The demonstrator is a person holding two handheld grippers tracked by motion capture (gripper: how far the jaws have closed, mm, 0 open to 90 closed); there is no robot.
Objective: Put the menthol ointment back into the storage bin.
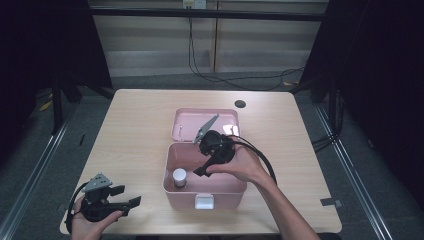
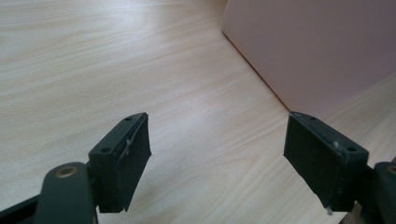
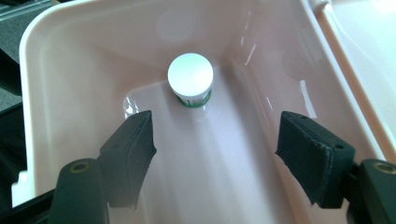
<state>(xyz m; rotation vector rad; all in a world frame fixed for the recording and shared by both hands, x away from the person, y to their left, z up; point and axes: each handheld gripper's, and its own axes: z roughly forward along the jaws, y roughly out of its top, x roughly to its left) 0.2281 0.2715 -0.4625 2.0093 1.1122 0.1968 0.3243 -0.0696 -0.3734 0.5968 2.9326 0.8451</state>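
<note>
A pink plastic box (image 1: pixel 205 192) sits open on the wooden worktop (image 1: pixel 135 125), its lid (image 1: pixel 205 124) folded back on the far side. Inside, near the box's front-left corner, stands a small white-capped bottle (image 1: pixel 179 177) — a green band, perhaps a label, shows under the cap. The right gripper (image 3: pixel 215 140) hangs over the box interior, jaws spread wide and empty. The left gripper (image 1: pixel 127 196) rests left of the box — jaws apart, holding nothing.

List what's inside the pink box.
Inside the pink box: one upright white-capped bottle near a corner, green band below the cap. The right gripper, jaws open, hovers above; the floor under the bottle is hidden.
</note>
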